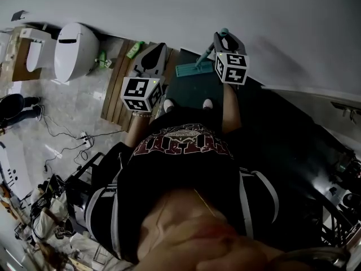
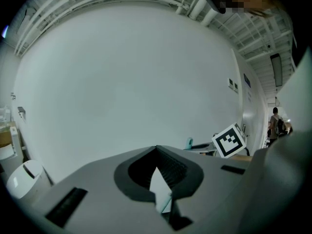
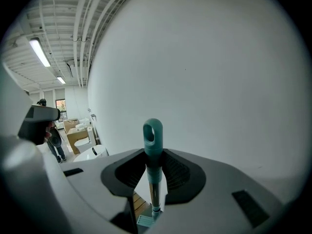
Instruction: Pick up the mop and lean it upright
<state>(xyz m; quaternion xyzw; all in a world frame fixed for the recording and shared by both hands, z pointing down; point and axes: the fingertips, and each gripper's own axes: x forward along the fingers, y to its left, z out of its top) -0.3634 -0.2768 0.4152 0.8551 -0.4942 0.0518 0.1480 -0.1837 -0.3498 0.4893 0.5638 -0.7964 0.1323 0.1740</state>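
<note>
The mop stands nearly upright in front of the white wall. Its teal head [image 1: 190, 69] rests on the floor and its thin handle [image 1: 204, 56] rises to my right gripper [image 1: 224, 37]. That gripper [image 3: 153, 160] is shut on the handle just below the top, so the teal end with its hanging loop [image 3: 152, 134] sticks out past the jaws. My left gripper [image 1: 156, 49] hovers to the mop's left, apart from it. In the left gripper view its jaws [image 2: 156, 151] meet at the tips with nothing between them.
A white toilet [image 1: 74, 49] stands at the left on the tiled floor. A wooden slat platform [image 1: 117, 89] with a green bottle [image 1: 135, 49] lies beside a dark mat [image 1: 197, 92]. Cables [image 1: 67, 145] trail over the floor. A person [image 2: 276, 123] stands far off.
</note>
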